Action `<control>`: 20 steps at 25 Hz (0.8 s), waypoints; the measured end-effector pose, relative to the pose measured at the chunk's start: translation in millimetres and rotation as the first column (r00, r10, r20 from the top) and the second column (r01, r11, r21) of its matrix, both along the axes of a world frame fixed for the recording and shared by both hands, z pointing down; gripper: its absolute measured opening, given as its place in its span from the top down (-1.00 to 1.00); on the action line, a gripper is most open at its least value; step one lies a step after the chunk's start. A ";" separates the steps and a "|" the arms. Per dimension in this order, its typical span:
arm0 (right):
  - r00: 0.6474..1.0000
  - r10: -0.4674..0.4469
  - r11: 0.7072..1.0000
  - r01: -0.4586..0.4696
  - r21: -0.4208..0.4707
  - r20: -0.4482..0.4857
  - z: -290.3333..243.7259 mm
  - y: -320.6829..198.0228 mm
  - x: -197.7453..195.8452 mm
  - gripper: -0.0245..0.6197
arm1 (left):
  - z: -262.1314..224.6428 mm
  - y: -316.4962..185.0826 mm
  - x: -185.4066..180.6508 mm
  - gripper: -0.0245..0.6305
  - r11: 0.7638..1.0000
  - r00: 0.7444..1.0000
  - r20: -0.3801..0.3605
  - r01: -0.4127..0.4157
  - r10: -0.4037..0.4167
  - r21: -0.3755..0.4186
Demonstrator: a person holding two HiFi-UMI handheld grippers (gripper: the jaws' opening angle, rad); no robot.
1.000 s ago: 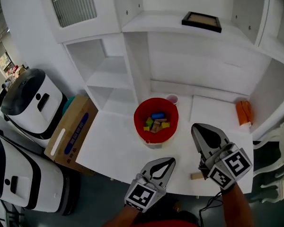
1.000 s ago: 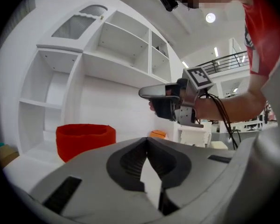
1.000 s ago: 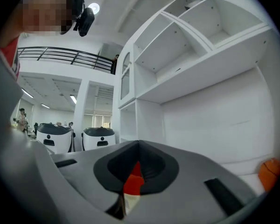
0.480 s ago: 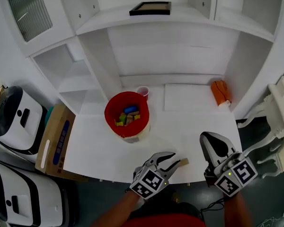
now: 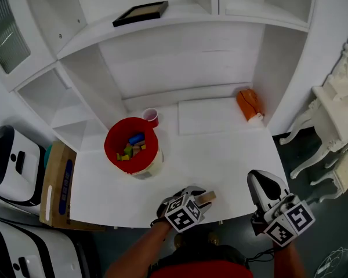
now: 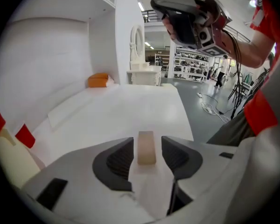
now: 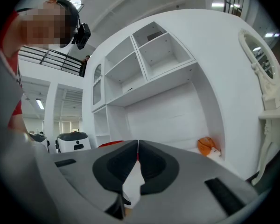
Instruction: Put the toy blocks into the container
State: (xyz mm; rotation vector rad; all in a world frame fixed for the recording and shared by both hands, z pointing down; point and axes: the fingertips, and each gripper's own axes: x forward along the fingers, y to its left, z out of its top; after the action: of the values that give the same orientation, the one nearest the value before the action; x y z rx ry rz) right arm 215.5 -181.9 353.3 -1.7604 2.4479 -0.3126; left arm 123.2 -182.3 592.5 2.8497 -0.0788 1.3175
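Toy block (image 6: 146,149) sits untouched between my left hand-held gripper's (image 6: 147,140) just-opened jaws; right hand-held gripper (image 7: 136,157) barely parting, empty.

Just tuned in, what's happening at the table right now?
A person with two claws is filling the red container, which holds several toy blocks. The left claw, jaws just opened, straddles a tan block at the table's front edge without pinching it. The right claw hangs off the edge, empty, jaws all but together and just starting to part.
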 end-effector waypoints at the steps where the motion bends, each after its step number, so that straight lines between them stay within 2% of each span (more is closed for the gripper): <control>1: 1.000 0.005 1.000 -0.005 0.002 0.001 -0.7 1.5 3.1 0.83 | 4.7 0.7 0.1 0.25 1.000 1.000 0.022 -0.007 0.008 -0.002; 4: 1.000 0.019 1.000 -0.019 0.008 0.005 -1.7 4.8 11.5 0.83 | 15.9 1.0 0.5 0.25 1.000 0.997 0.078 -0.019 0.018 0.005; 8: 1.000 0.024 1.000 -0.024 0.001 0.009 2.5 6.1 16.3 0.83 | 24.3 0.1 2.3 0.25 1.000 0.993 0.116 -0.016 0.016 0.000; 11: 1.000 0.023 1.000 -0.023 -0.007 0.009 7.2 5.7 17.1 0.83 | 25.7 4.1 3.5 0.39 0.999 0.993 0.114 -0.019 0.024 -0.038; 14: 1.000 0.019 1.000 -0.019 -0.016 0.010 11.6 4.0 17.9 0.83 | 25.3 4.5 3.9 0.41 0.998 0.996 0.091 -0.008 0.013 -0.055; 16: 1.000 0.012 1.000 -0.011 -0.019 0.014 13.4 2.4 16.7 0.83 | 18.7 3.9 4.6 0.41 0.998 0.999 0.042 0.014 -0.011 -0.063; 18: 1.000 0.003 1.000 -0.003 -0.021 0.016 15.0 0.7 14.7 0.83 | -1.6 1.2 6.8 0.41 0.996 0.996 -0.066 0.063 -0.068 -0.069; 20: 1.000 -0.007 1.000 0.008 -0.024 0.018 16.8 -1.8 12.1 0.83 | -38.5 -6.5 5.6 0.41 0.987 0.962 -0.224 0.145 -0.156 -0.065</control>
State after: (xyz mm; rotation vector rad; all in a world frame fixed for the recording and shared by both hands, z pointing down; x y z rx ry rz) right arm 227.6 -183.7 370.0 -1.7503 2.4495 -0.3582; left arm 128.8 -188.9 554.0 2.8650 -0.2536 0.9454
